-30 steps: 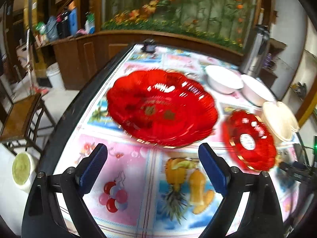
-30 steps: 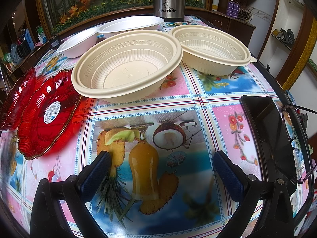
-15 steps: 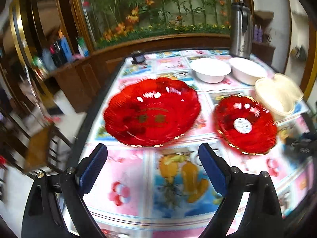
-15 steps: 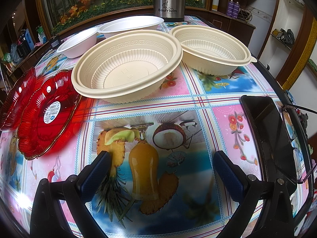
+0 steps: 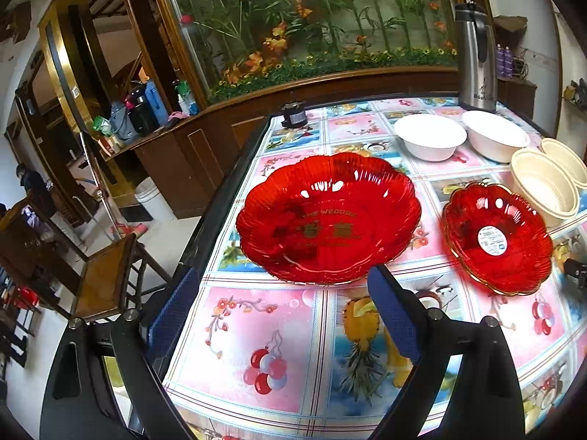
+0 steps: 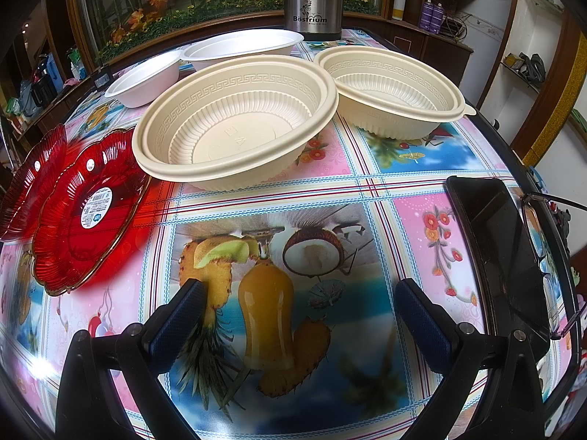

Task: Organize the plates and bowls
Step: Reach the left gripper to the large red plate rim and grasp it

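Both claws are spread and hold nothing: the left claw hangs before the big red plate, the right claw over the counter. The small red plate lies beside two cream bowls, two white bowls behind.

Glossy ribbed red plastic plates, matt cream plastic bowls, shiny tablecloth.
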